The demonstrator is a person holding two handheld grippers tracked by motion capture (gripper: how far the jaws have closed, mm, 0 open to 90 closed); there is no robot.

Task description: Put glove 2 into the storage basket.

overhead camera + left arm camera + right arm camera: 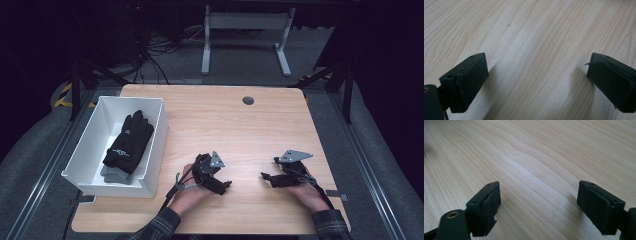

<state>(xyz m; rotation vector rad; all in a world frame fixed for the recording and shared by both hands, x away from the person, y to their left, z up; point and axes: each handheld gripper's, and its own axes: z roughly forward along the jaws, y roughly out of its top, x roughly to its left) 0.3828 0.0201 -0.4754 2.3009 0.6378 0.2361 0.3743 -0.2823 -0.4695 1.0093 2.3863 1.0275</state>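
While both hand-held grippers rest low over the near half of a light wooden table [240, 125], a person's forearms in plaid sleeves [162, 225] reach in from the bottom edge of the high view. The left gripper [224, 186] sits in the person's left hand [187, 192], its grey three-cornered plate [217, 160] tilted upward and a cable trailing back toward the table's front edge. The right gripper [267, 178] lies in the right hand [305, 190], pointing inward toward the left one, the two well apart with bare wood between them.

Seen from the left gripper view, the left gripper [536, 75] has its black jaws spread wide, with nothing but wood grain between the worn pads. Seen from the right gripper view, the right gripper [539, 202] is likewise spread, its jaws holding nothing above the tabletop.

Nearest to the grippers, a white rectangular bin [155, 145] stands on the table's left side, just left of the left hand. Inside it lies a black glove [129, 141] with pale lettering on its back, fingers pointing away from the person, resting on top of a grey piece of fabric [114, 176] at the bin's near end. A small round grommet [248, 100] marks the far edge of the table.
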